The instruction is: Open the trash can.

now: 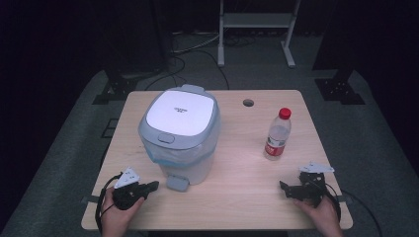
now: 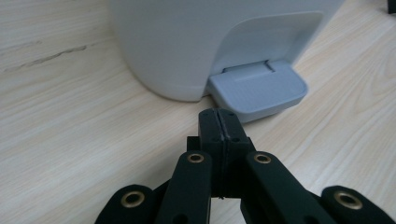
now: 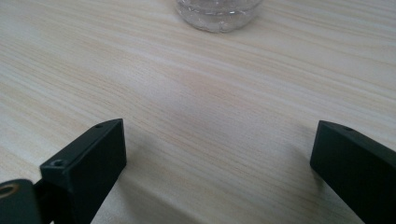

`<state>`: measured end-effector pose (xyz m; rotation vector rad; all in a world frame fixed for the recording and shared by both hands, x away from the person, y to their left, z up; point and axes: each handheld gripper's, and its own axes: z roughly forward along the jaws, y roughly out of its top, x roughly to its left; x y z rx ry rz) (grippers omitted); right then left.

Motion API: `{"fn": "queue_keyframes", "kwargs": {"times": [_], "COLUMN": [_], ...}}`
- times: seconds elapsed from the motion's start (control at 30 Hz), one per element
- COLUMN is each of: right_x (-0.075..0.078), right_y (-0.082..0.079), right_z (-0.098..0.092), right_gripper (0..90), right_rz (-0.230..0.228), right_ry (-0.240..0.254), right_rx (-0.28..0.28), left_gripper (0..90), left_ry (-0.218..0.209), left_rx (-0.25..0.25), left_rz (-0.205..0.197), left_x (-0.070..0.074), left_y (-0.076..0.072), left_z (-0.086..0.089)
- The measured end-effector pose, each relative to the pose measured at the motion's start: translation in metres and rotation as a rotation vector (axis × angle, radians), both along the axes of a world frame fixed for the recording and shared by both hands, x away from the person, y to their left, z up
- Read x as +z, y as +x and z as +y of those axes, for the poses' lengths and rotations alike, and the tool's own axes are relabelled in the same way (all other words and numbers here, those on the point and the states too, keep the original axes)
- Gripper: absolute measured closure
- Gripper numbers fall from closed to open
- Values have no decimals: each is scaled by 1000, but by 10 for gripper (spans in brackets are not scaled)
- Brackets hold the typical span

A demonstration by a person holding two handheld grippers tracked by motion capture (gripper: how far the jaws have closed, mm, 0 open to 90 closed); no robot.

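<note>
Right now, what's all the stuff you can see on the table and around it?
Pedal bin: one, white body with grey-blue lid shut, blue liner showing under the rim, left-middle of the table.
Foot pedal: one, grey, at the bin's base, facing the person.
Water bottle: one, clear with red cap and red label, upright, right of the bin.
Table: one, light wood, with a round hole near its far edge.
Metal stand: one, white, on the floor behind the table.
Cables: several, on the floor behind.
Left gripper: one, black, jaws together, tip just short of the pedal.
Right gripper: one, black, jaws wide apart, facing the bottle.
Hands: two, at the near edge.
</note>
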<state>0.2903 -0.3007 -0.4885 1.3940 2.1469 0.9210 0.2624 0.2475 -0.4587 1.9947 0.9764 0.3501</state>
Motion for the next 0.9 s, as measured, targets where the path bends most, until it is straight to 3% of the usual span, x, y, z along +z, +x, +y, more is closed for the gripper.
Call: {"fn": "queue_keyframes", "kwargs": {"times": [0.53,0.9], "right_x": [0,0], "right_y": [0,0], "right_z": [0,0], "right_gripper": [25,25], "right_rz": [0,-1], "right_ry": [0,0], "right_rx": [0,0], "left_gripper": [900,900], "left_ry": [-24,4], "left_rx": [-58,-68], "left_rz": [-6,-10], "left_x": [4,1], "left_y": [6,15], "left_z": [-34,-49]}}
